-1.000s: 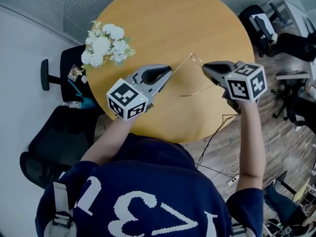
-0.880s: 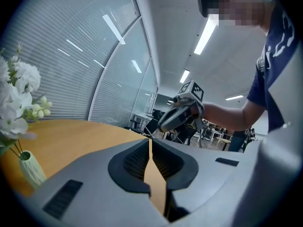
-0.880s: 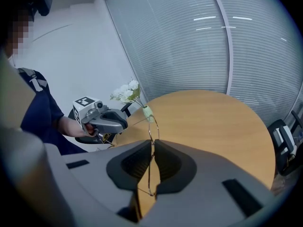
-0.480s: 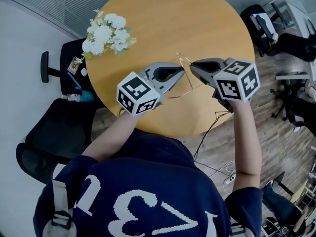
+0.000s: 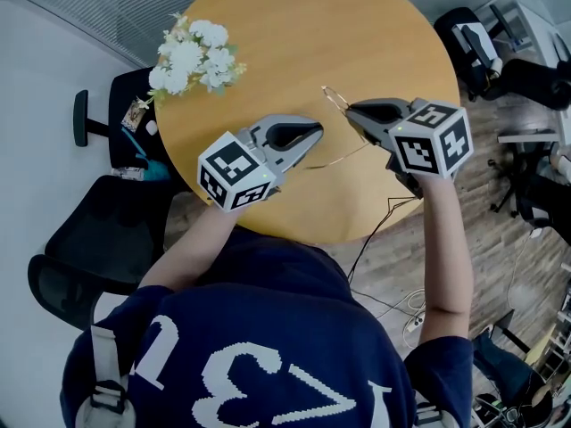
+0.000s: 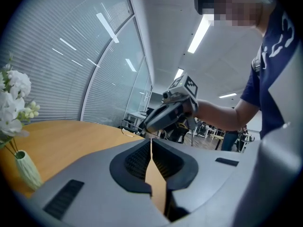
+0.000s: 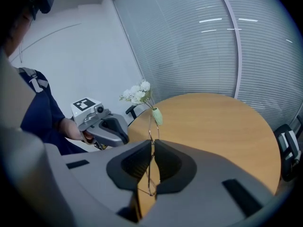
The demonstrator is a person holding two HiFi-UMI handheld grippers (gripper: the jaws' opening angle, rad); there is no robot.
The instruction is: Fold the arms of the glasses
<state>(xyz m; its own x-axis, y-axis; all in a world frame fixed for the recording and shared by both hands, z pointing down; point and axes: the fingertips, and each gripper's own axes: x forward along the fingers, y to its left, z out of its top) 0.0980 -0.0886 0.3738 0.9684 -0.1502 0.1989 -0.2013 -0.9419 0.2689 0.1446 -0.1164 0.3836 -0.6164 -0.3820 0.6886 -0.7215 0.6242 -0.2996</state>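
Wood first: logging a round tan table (image 5: 268,25) under both grippers. Noting at far left a black office chair (image 5: 89,230) off the table's edge, then white flowers (image 5: 192,56) in a pale green vase (image 6: 28,171), standing upright near the table's left rim. Finding next the left gripper (image 5: 317,134), held above the table with its tips pointing right. Reading its jaws in the left gripper view as closed together, pad against pad, and not making out anything between them. Tracing the glasses (image 5: 335,99), a thin gold wire frame held clear of the tabletop between the two grippers' tips. Following one slender arm (image 5: 343,154) down-left to just below the left gripper's tips, and not managing to tell whether it is touching them. Finding the right gripper (image 5: 350,108) with its tips pointing left toward the other gripper. Reading its jaws in the right gripper view as pinched on the wire frame, with wire showing above the pads and a loop below. Noting at far right dark chairs (image 5: 473,47) on a wood-plank floor (image 5: 482,230).
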